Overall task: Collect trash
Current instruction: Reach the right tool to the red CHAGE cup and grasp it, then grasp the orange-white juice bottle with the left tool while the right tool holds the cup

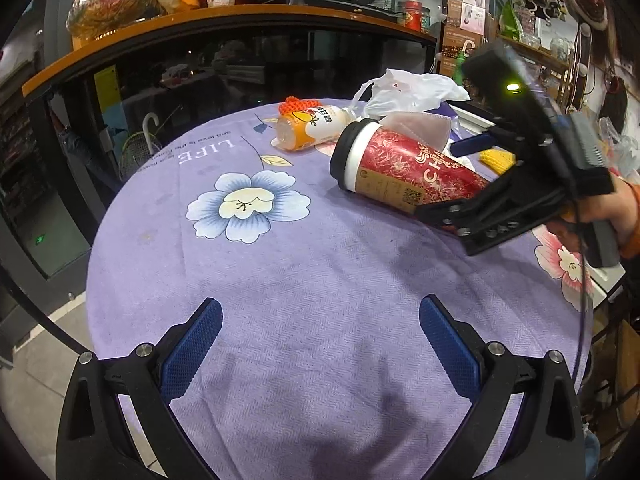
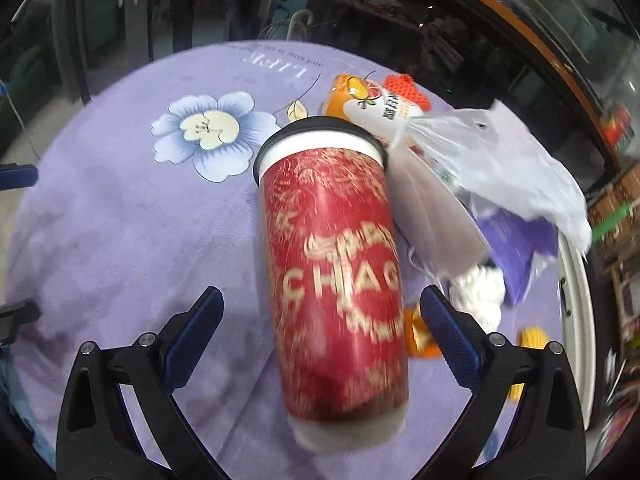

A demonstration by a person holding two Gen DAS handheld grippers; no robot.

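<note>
A red paper cup point(image 1: 408, 168) with a black lid lies on its side on the purple flowered tablecloth point(image 1: 280, 272). My right gripper point(image 2: 320, 300) stands open with the cup point(image 2: 336, 272) between its blue pads, neither pad touching it. Seen from the left wrist, that gripper point(image 1: 452, 180) straddles the cup's base, held by a hand point(image 1: 616, 216). My left gripper point(image 1: 320, 312) hangs open over bare cloth, nothing between its fingers. Behind the cup lie an orange drink bottle point(image 1: 308, 126), a face mask point(image 1: 420, 124) and a crumpled white plastic bag point(image 1: 408, 92).
An orange knitted piece point(image 1: 298, 103) sits behind the bottle and a yellow knitted piece point(image 1: 496, 160) lies at the right. A dark glass counter with an orange top point(image 1: 200, 28) stands behind the round table. The floor drops away at the left edge.
</note>
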